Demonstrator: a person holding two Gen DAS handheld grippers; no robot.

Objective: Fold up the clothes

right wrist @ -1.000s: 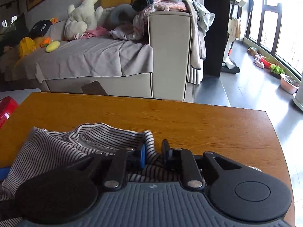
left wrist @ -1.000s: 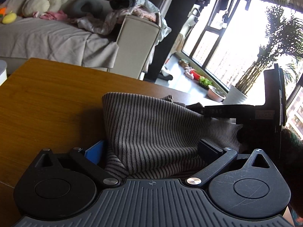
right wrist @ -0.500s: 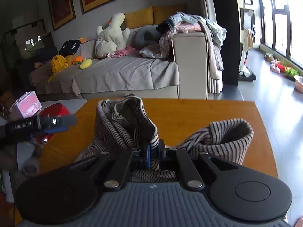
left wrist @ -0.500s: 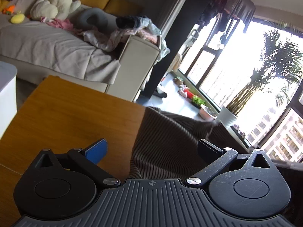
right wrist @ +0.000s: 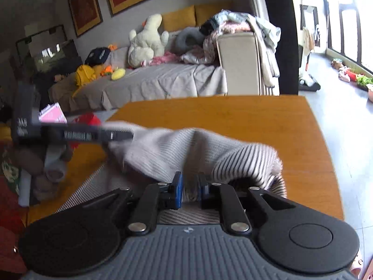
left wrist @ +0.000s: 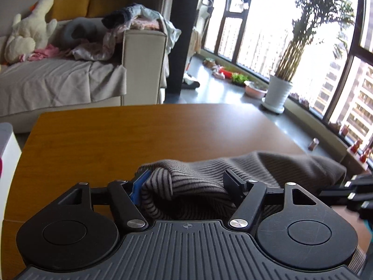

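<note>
Two claws hold one striped garment (right wrist: 209, 149) above the tabletop (left wrist: 163, 128): the left claw (left wrist: 186, 182) is closing around a thick fold, while the right claw (right wrist: 190, 186), narrow, is opening with cloth between its pads.

Left gripper (left wrist: 186, 182): black linkage arms, silver pivot screws, ribbed grey housing with crosshair mark, two round black discs, one blue finger pad, one black. Right gripper (right wrist: 188, 186): same build, both pads blue, white lettering on side bar.
</note>
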